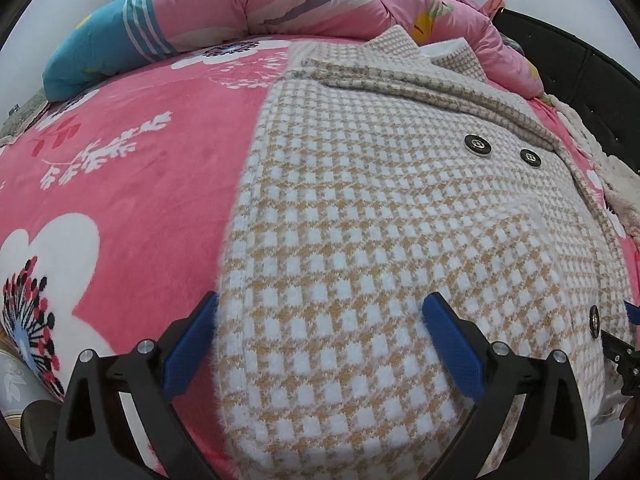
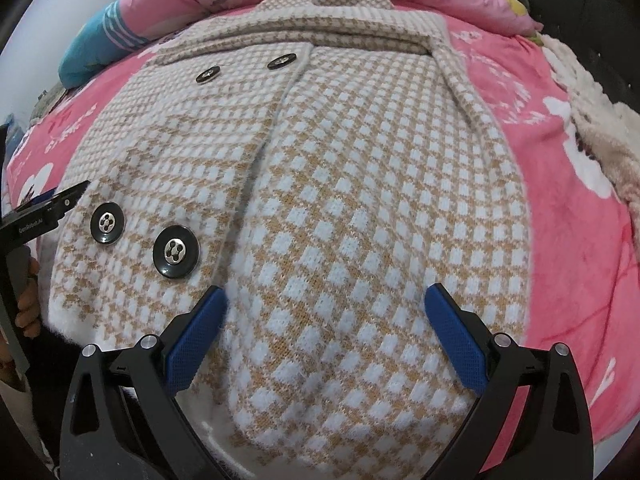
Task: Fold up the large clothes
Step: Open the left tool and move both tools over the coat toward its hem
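Hovering both open hand-held grippers, left (image 1: 318,312) and right (image 2: 326,304), over the near hem; coat (image 2: 340,184) runs lengthwise away from me

light: even, soft | shadows: faint | edges: fisheye-warped, possibly soft

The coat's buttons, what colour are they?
The buttons are black with silver centres, clearest in the right wrist view.

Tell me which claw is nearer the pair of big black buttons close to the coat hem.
Left. The left claw sits just beside those buttons; the right claw hovers farther right.
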